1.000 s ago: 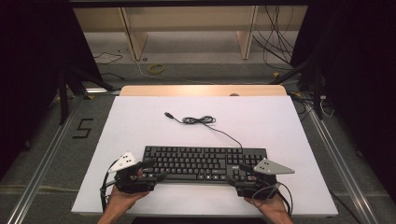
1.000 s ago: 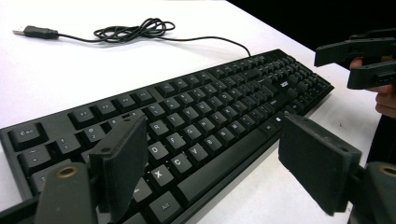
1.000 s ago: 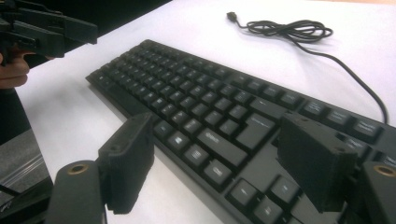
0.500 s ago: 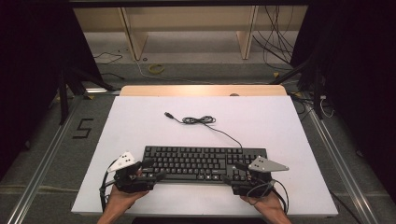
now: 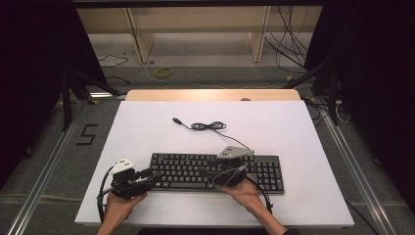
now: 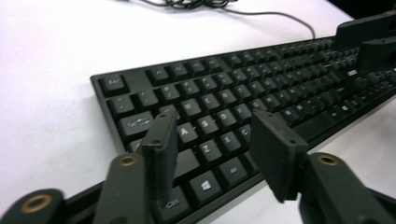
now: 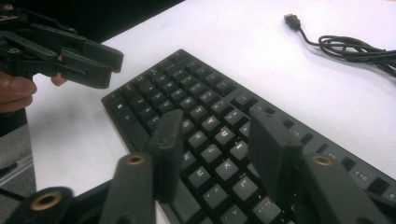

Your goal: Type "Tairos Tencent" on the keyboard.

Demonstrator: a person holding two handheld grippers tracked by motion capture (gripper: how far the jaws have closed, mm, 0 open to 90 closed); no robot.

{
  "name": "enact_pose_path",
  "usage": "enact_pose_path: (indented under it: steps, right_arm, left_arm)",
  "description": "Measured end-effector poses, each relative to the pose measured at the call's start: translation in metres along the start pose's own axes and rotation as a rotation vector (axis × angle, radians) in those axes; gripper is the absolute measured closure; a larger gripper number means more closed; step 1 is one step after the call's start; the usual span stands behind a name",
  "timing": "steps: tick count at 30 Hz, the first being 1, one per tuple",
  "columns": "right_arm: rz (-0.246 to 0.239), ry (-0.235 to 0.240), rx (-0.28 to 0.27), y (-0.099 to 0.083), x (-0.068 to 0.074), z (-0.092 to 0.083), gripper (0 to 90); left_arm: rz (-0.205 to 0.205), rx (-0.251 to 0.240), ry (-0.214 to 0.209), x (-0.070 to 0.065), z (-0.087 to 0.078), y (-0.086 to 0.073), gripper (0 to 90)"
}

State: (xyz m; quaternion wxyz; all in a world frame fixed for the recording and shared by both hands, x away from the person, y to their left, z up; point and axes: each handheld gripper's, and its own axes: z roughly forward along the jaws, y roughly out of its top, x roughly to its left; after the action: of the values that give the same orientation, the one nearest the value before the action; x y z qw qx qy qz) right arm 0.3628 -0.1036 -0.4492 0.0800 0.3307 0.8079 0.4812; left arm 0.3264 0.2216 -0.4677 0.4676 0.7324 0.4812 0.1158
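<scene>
On the white table: a black keyboard lies flat near the person's edge, its long side running across the high view.
Keyboard cable: the cable runs from the back of the keyboard into a loose coil on the bare table top, well behind the keys, and ends in a USB plug that lies free.
Table: the table is a white sheet with a strip of pale wood along its far edge.
Left gripper: the left gripper, held in the person's left hand, sits at the keyboard's left end, its tips over the corner keys.
Left jaws: in the left gripper view the two black jaws stand about half apart above the left-hand letter keys; they have just been closing, and nothing is pinched between them.
Right gripper: the right gripper, held in the right hand, hovers over the middle of the keyboard with its grey three-cornered plate on top.
Right jaws: in the right gripper view they are part-way apart over the letter keys, having just been closing, and they clamp nothing.
Between the hands: the two grippers are near each other over the keyboard's left half.
</scene>
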Motion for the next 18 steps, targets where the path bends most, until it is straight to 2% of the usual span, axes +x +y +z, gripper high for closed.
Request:
enact_pose_path:
  steps: [2,9,14,15,16,18]
  right_arm:
    - [0.006,0.003,0.007,0.001,0.0,0.004,59.8]
    - [0.011,0.009,0.018,0.006,0.0,0.015,70.6]
    - [0.01,0.014,0.035,0.01,0.003,0.025,81.9]
    - [0.01,0.014,0.035,0.01,0.003,0.025,81.9]
    - [0.011,0.019,0.045,0.012,0.004,0.03,85.4]
    - [0.013,0.02,0.052,0.014,0.005,0.035,87.8]
  left_arm:
    - [0.002,0.02,0.012,0.002,0.001,-0.001,56.0]
    - [0.003,0.031,0.013,0.005,0.001,-0.002,67.7]
    - [0.022,0.053,0.028,0.005,0.003,-0.002,77.7]
    - [0.027,0.057,0.034,0.005,0.003,-0.002,77.7]
    - [0.036,0.064,0.039,0.006,0.003,-0.003,81.8]
    - [0.03,0.068,0.043,0.007,0.003,-0.003,85.5]
